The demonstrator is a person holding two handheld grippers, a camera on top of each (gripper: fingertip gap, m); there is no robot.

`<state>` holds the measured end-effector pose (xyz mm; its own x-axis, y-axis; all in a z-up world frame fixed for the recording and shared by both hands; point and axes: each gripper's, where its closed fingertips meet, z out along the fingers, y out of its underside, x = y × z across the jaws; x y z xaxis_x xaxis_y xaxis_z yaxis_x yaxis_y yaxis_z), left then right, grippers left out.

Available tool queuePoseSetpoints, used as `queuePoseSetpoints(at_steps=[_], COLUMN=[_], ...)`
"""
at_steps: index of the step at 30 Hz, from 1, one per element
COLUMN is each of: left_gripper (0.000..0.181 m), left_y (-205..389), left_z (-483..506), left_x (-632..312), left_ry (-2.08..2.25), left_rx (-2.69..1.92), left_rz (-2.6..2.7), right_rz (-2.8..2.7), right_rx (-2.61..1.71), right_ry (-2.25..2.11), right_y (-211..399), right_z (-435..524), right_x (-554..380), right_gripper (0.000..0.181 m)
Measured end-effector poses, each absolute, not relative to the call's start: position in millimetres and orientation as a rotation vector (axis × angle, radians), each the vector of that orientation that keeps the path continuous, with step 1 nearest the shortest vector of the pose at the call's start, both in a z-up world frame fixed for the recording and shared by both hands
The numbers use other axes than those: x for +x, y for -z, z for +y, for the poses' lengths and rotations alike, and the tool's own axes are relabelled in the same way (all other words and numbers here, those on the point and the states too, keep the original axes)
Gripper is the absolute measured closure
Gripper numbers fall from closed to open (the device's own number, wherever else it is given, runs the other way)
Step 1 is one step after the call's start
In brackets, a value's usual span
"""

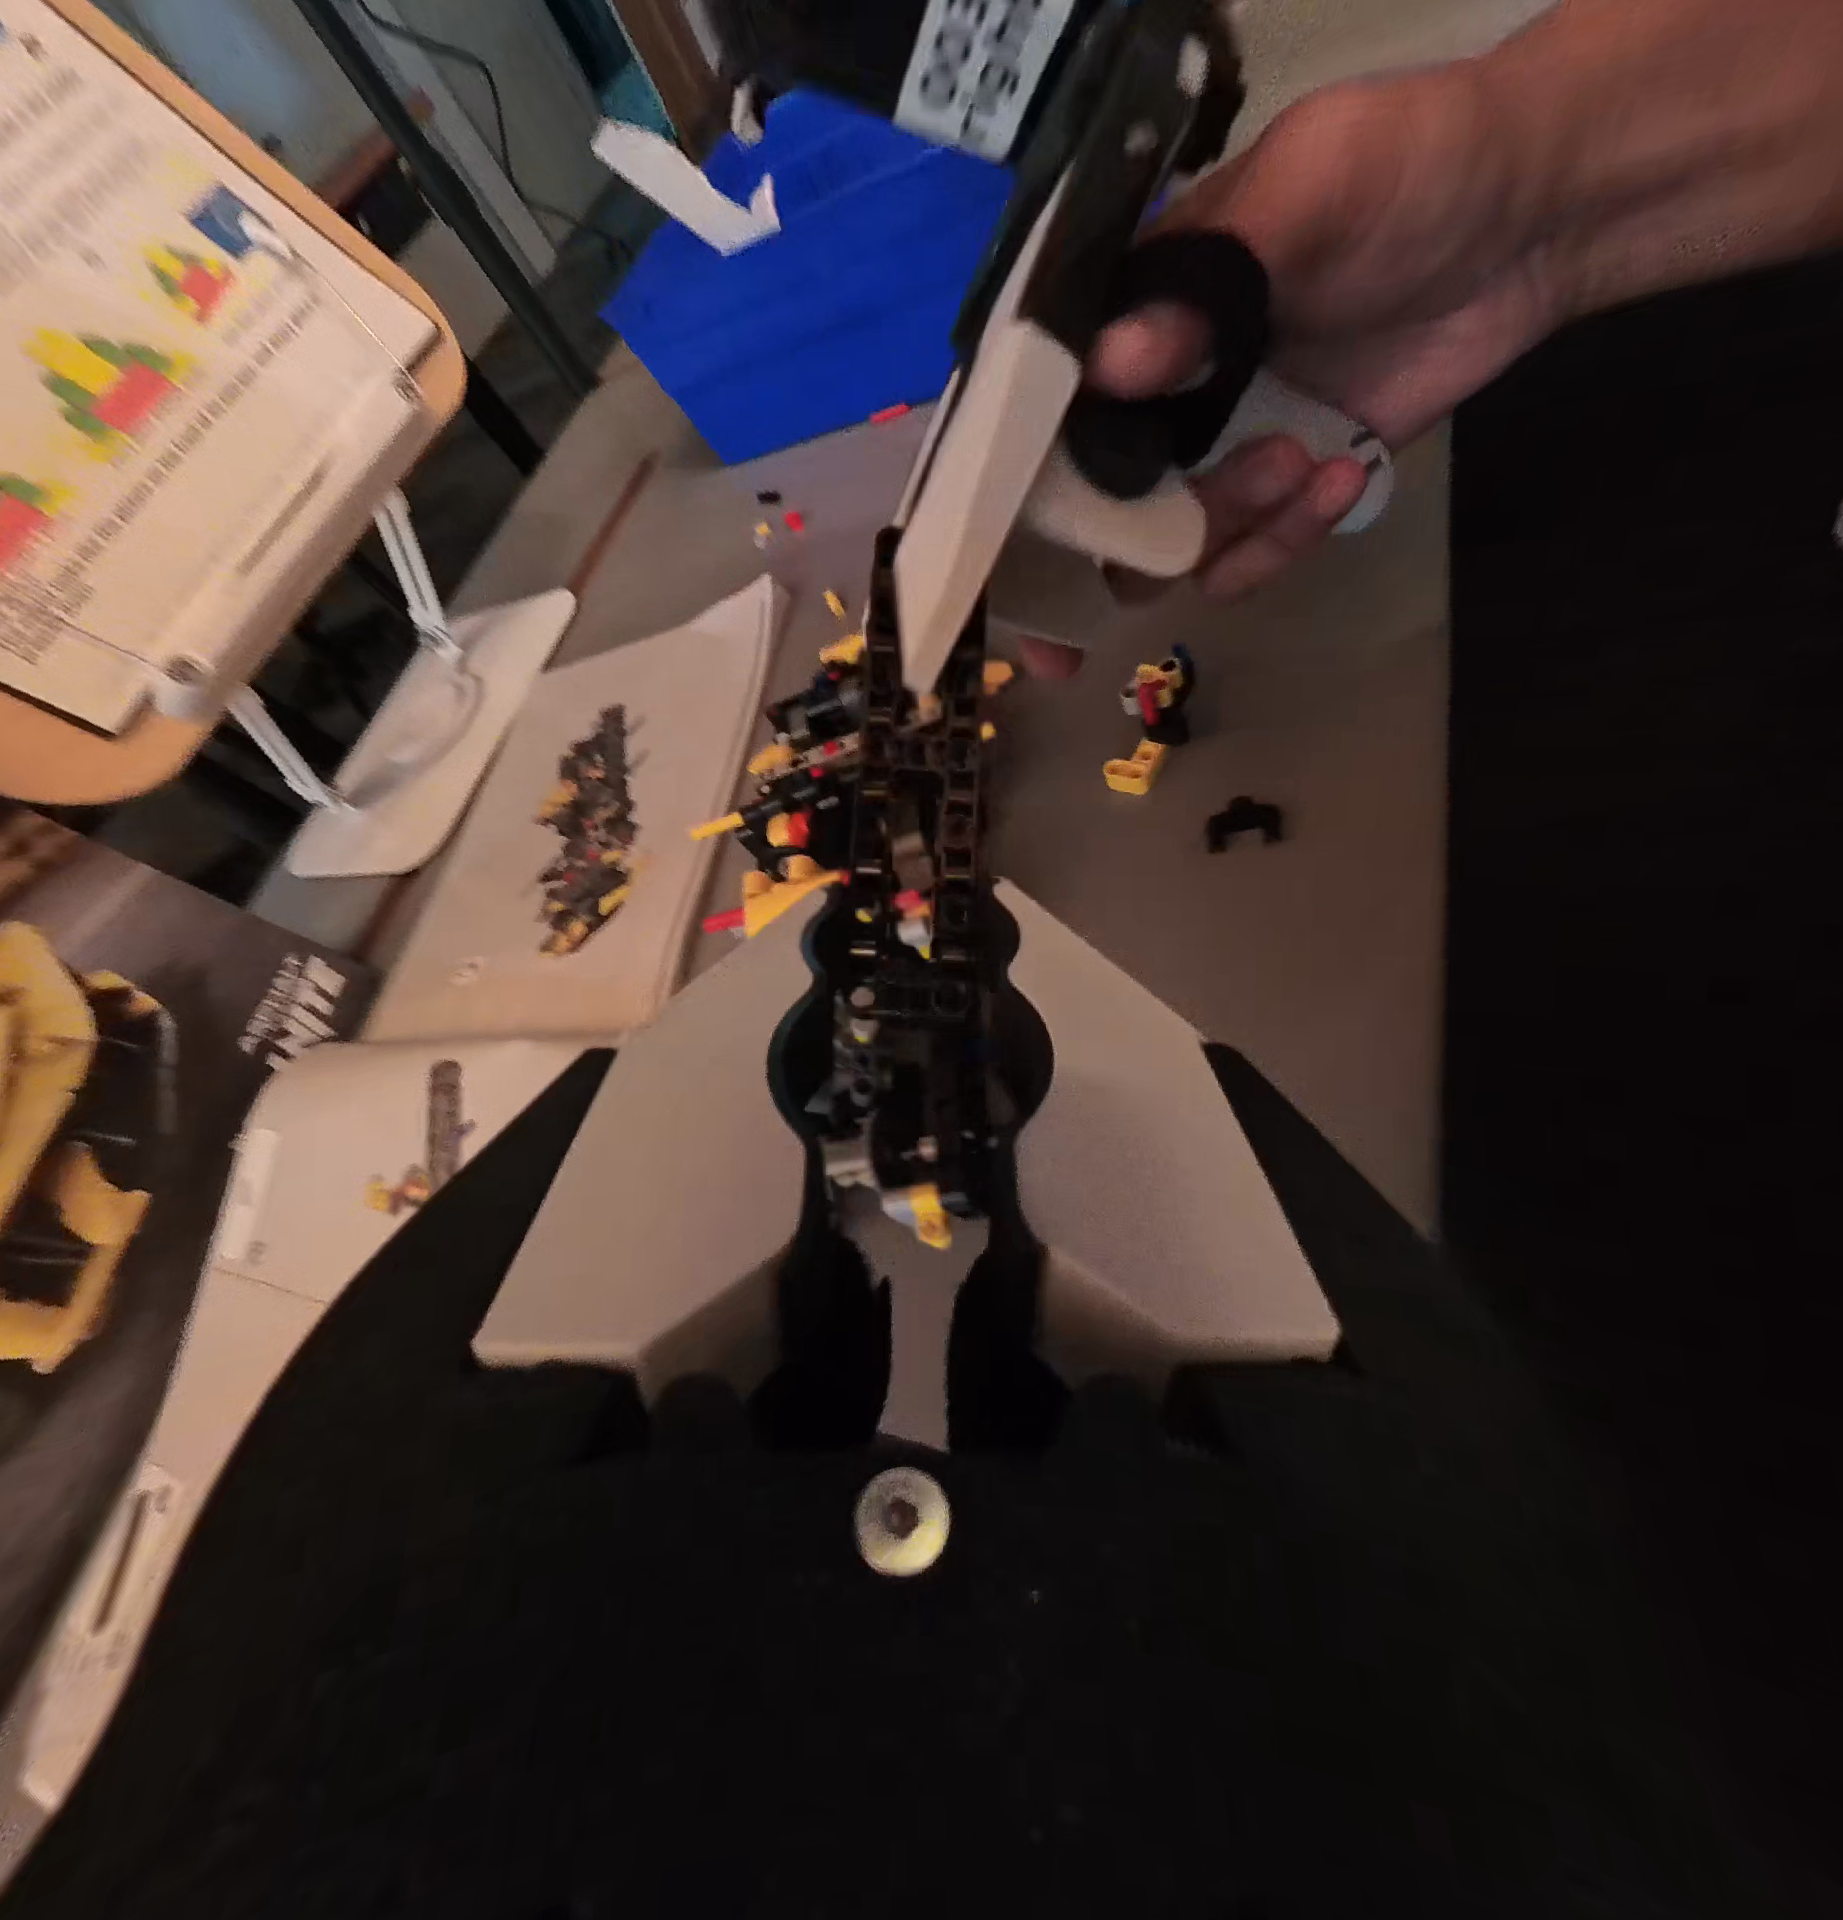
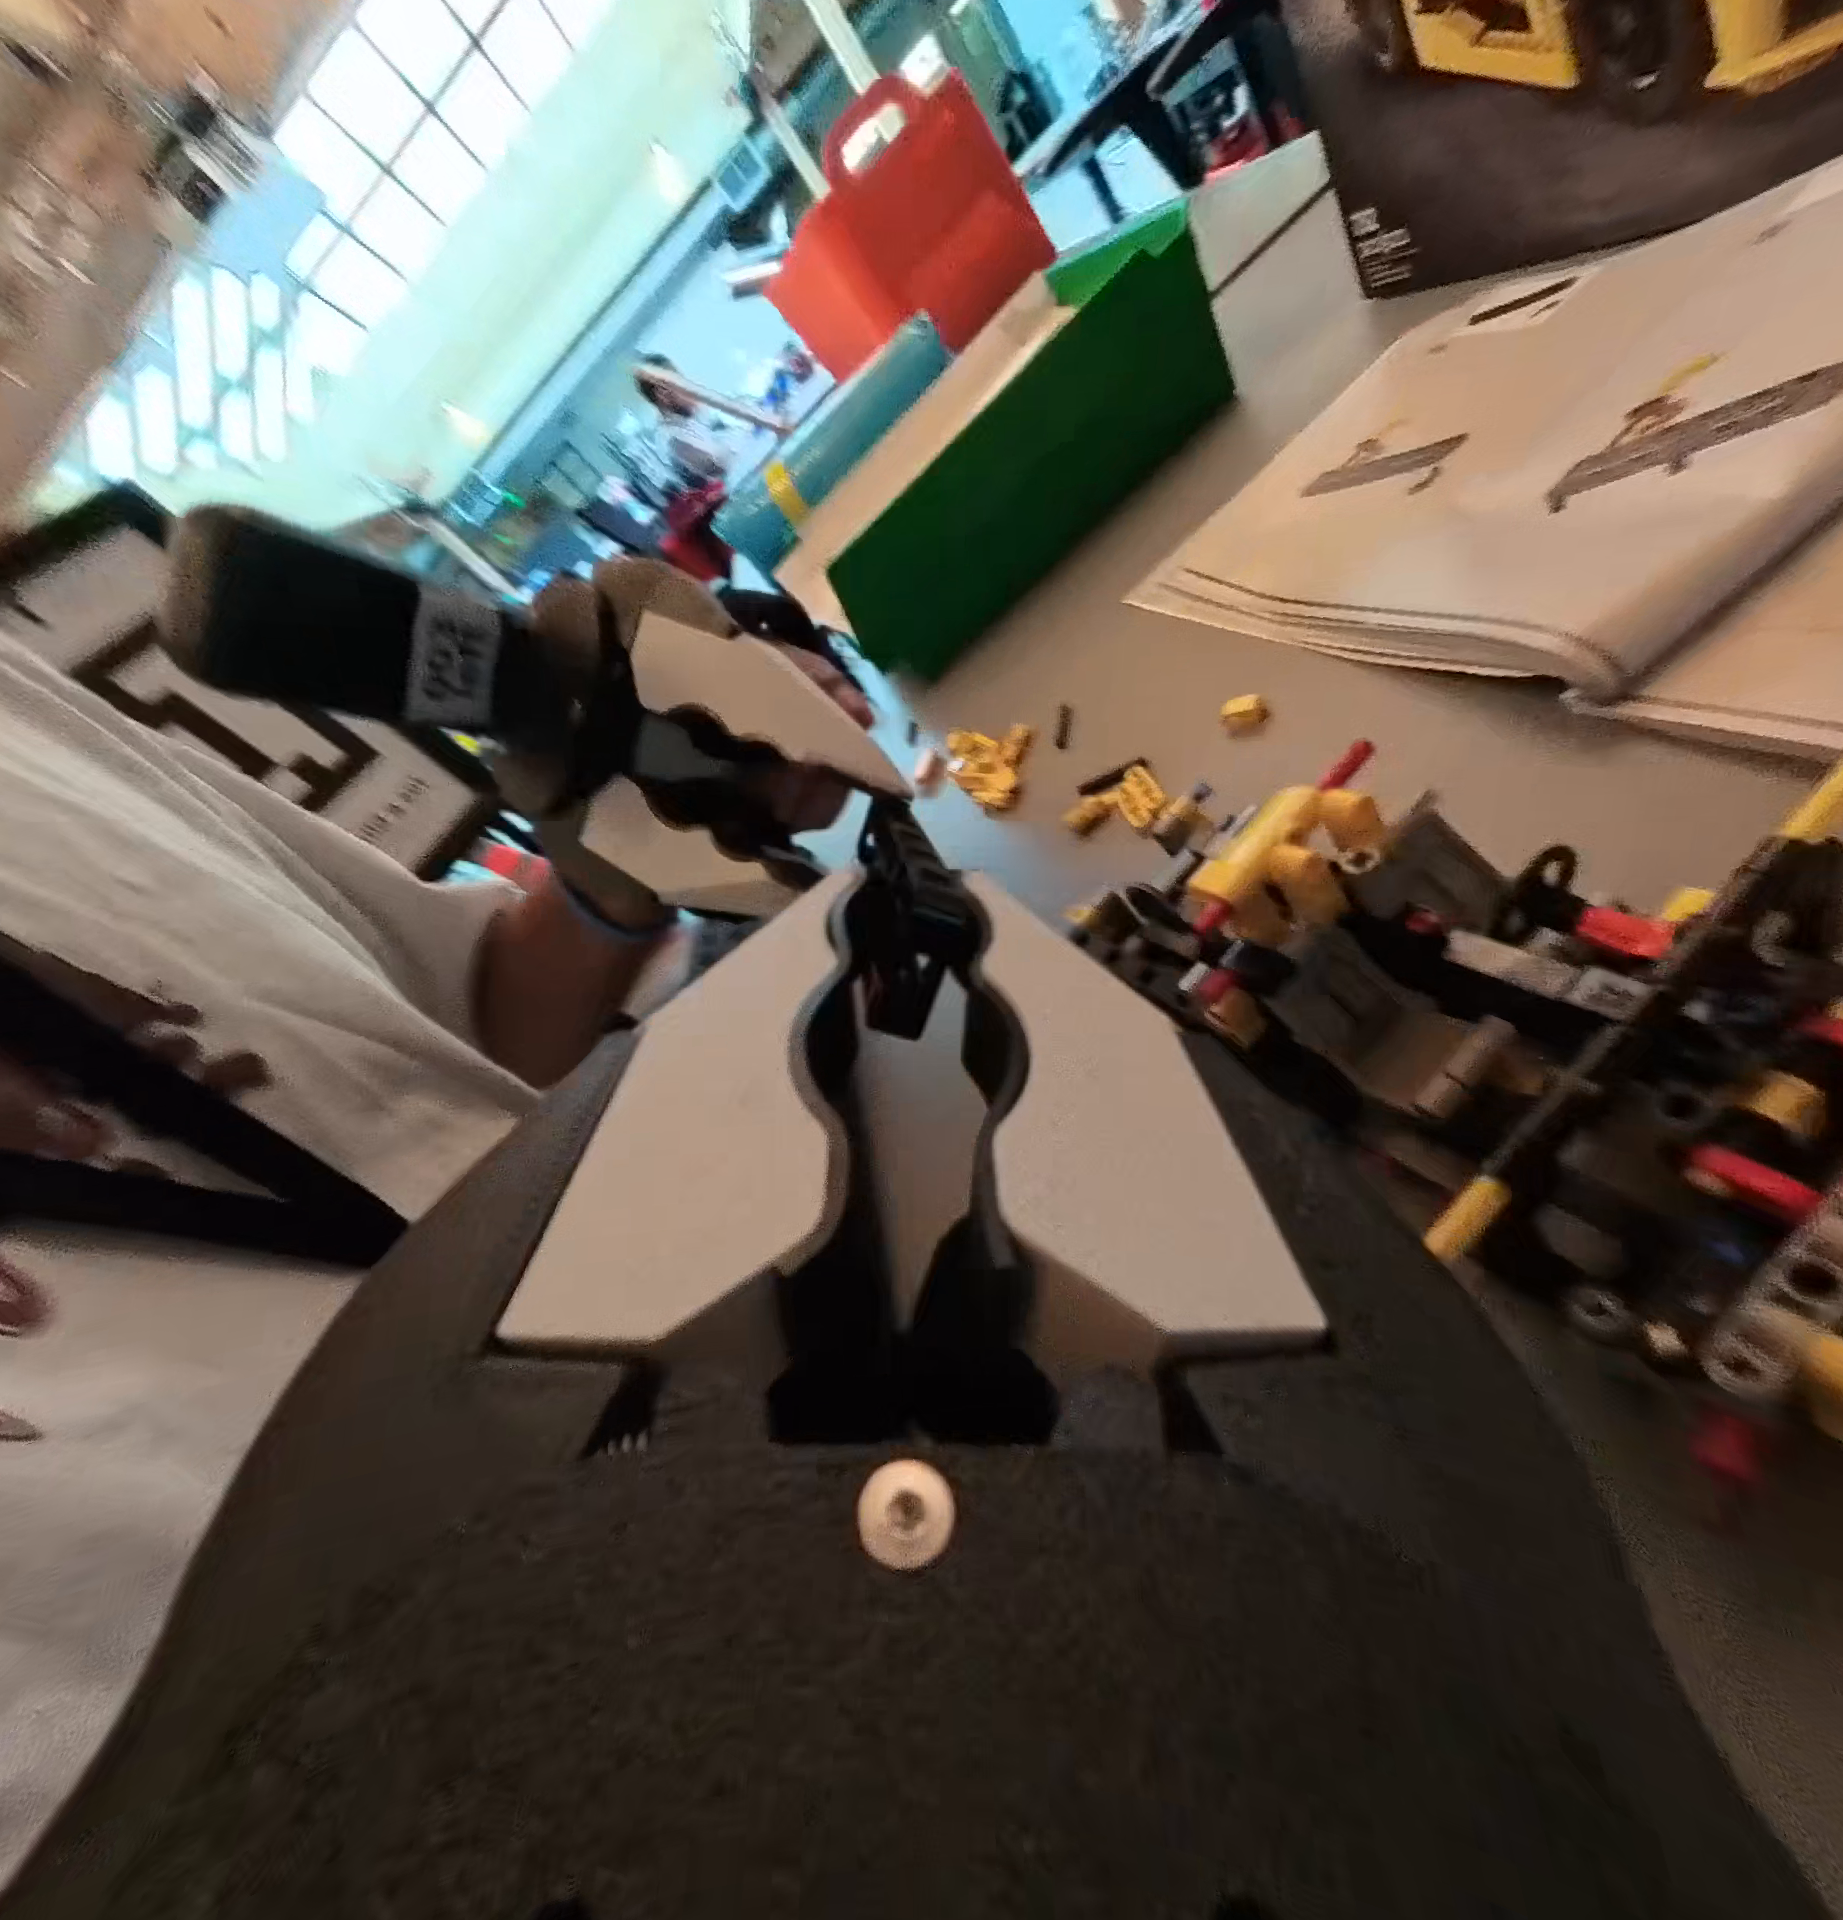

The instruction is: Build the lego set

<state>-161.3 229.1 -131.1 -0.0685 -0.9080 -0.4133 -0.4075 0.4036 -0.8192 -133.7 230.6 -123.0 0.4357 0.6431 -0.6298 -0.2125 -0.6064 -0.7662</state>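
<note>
A black and yellow lego assembly [image 1: 875, 831] hangs above the table between both grippers. My left gripper [image 1: 906, 914] is shut on the near end of its long black frame. The right gripper [image 1: 922, 665], held by a hand [image 1: 1416, 260], comes in from the upper right and grips the frame's far end. In the right wrist view, my right gripper [image 2: 909, 883] is shut on the black frame [image 2: 901, 956]. The bulk of the assembly [image 2: 1519, 1060] lies to the right. The left gripper [image 2: 875, 774] meets the frame's other end.
An open instruction booklet [image 1: 481, 935] [image 2: 1519, 468] and the set's box [image 1: 44, 1143] [image 2: 1468, 156] lie on the table. Loose parts [image 1: 1156, 727] [image 2: 990, 764] are scattered nearby. A board on a stand [image 1: 169, 343], a blue bin [image 1: 823, 301], a green bin [image 2: 1031, 447] and a red bag [image 2: 906, 218] stand around. Left and right tips are no more than a few centimetres apart.
</note>
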Motion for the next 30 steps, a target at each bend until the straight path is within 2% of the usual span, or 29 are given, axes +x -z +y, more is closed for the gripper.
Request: queuePoseSetpoints(at_steps=[3, 6, 11, 13, 15, 20, 26, 30], left_gripper=[0.157, 0.156, 0.149, 0.149, 0.149, 0.149, 0.158, 0.157], left_y=[111.7, 90.2, 47.8, 53.6, 69.1, 52.7, 81.5, 97.7], left_z=[244.1, 278.3, 331.9, 339.9, 338.1, 325.0, 324.2, 324.2], left_x=[-148.0, -121.0, -103.8, -117.1, -129.0, -134.3, -124.7, -120.4], left_ry=[0.639, 0.723, 1.484, 1.653, 1.646, 1.872, 1.897, 1.917], left_rx=[-1.132, -1.155, -1.350, -1.379, -1.378, -1.253, -1.424, -1.532], left_rz=[1.606, 1.489, 0.891, 0.718, 0.681, 0.634, 0.734, 0.789], right_rz=[-0.247, -0.249, -0.170, -0.104, -0.082, -0.021, -0.012, -0.019], right_rx=[-1.825, -1.782, -1.700, -1.635, -1.533, -1.451, -1.524, -1.536], right_ry=[-1.472, -1.329, -1.129, -1.157, -1.297, -1.469, -1.397, -1.425], right_y=[103.4, 84.0, 64.8, 67.5, 67.1, 72.8, 82.2, 83.4], right_z=[246.1, 277.3, 334.2, 343.3, 335.3, 326.3, 332.2, 328.7], right_x=[-127.0, -101.3, -71.5, -65.5, -70.2, -82.6, -82.4, -82.6], right_gripper=[0.173, 0.175, 0.175, 0.175, 0.175, 0.175, 0.175, 0.175])
